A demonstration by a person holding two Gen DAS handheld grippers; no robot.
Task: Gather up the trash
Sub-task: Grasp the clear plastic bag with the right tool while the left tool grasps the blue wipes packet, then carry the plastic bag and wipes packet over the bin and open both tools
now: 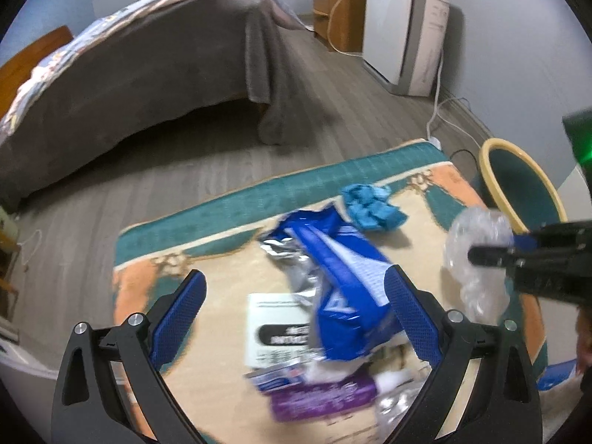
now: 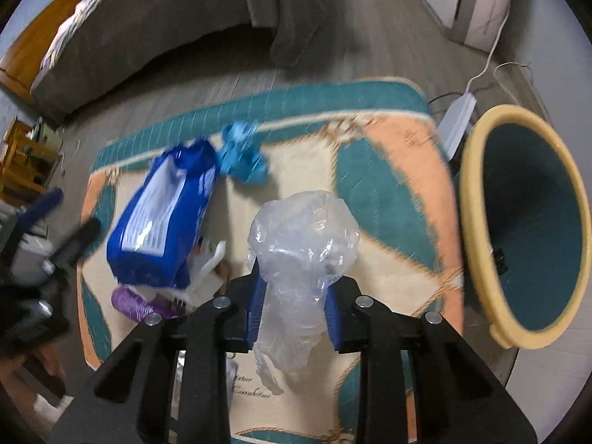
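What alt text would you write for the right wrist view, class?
The right tool is shut on a crumpled clear plastic bag above a patterned rug, with a yellow-rimmed teal bin to its right. A blue snack bag, blue crumpled wrapper and purple packet lie left.

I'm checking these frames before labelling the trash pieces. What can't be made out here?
- Print on the white leaflet: left wrist view, motion blur, and the blue bag overlaps it.
- Purple item: blurred in both views; its kind is unclear.
- Bin bottom: right wrist view, dark, only a small dark object shows.
- Right gripper pads: the clear plastic bag covers them.
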